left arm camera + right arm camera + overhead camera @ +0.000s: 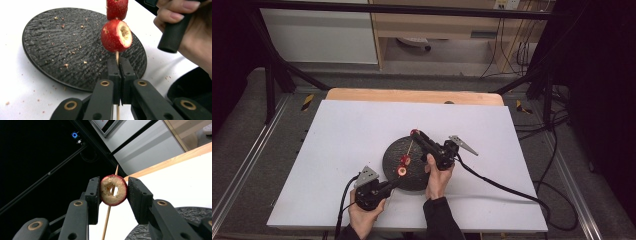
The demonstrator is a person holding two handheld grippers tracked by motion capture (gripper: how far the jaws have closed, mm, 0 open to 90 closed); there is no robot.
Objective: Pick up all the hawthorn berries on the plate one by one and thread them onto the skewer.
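Threading fruit: left tool (117, 75) clamped tight on skewer (116, 56) above plate (62, 50); right tool (113, 192) gripping cored slice (113, 190). Next, probably: slide slice down skewer, hole centred.

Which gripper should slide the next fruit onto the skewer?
Right. The right gripper already clamps a cored fruit with the skewer tip through its hole. The left gripper is shut on the skewer's lower end, steadying it.
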